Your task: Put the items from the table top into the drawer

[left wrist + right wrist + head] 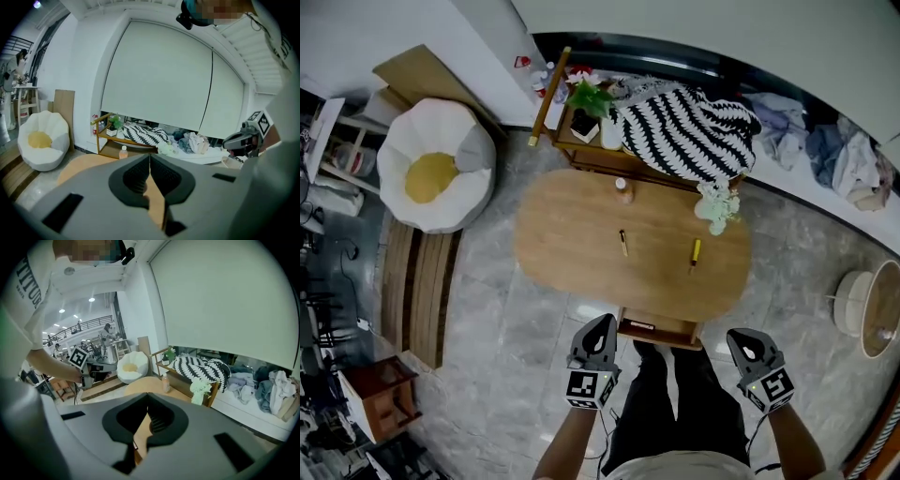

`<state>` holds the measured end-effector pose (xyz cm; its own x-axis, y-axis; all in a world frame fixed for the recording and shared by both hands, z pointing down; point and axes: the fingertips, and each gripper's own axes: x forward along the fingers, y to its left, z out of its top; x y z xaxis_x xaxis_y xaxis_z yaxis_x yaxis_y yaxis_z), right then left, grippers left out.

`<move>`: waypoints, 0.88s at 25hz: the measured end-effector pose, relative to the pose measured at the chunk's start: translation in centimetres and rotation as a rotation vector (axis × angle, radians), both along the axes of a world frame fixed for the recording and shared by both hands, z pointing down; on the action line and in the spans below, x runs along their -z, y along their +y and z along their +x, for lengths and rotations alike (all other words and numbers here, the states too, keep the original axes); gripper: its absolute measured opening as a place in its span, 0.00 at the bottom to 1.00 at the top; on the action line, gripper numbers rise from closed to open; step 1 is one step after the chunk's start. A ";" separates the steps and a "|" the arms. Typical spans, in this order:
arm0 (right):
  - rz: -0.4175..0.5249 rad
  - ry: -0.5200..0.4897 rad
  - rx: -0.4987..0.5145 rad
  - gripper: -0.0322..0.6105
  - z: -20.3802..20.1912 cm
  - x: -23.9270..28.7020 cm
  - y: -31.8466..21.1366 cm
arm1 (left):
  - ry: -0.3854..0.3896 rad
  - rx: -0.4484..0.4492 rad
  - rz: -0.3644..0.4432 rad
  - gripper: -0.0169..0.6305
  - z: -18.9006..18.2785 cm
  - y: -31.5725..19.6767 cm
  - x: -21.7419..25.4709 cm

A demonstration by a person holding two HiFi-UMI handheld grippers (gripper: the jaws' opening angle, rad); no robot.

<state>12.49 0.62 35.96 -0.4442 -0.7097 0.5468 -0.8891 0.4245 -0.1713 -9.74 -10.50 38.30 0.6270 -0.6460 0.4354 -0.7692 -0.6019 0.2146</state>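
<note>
On the oval wooden table (572, 246) stand a small orange-capped bottle (622, 190), a dark pen with a yellow tip (623, 243) and a yellow-handled tool (695, 253). The bottle (123, 152) also shows in the left gripper view, and the bottle (165, 383) in the right gripper view. The table's drawer (660, 330) is pulled out at the near edge, with a small dark item lying in it. My left gripper (602, 324) hangs just left of the drawer, shut and empty. My right gripper (742, 339) hangs to the drawer's right, jaws together with nothing in them.
Behind the table a wooden shelf (581, 150) carries a striped blanket (684, 127) and a potted plant (589, 98). White flowers (716, 208) sit at the table's far right. A white beanbag chair (436, 164) stands left, a round stand (872, 309) right.
</note>
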 end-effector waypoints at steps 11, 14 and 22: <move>-0.086 -0.055 0.024 0.08 4.0 -9.6 -6.2 | -0.078 0.019 -0.093 0.06 4.2 -6.8 -12.5; -0.107 -0.063 0.035 0.08 4.6 -12.8 -6.9 | -0.097 0.026 -0.122 0.08 5.3 -8.8 -16.9; -0.166 -0.121 0.016 0.08 4.6 -17.6 -6.3 | -0.171 0.022 -0.200 0.14 6.7 -11.7 -25.9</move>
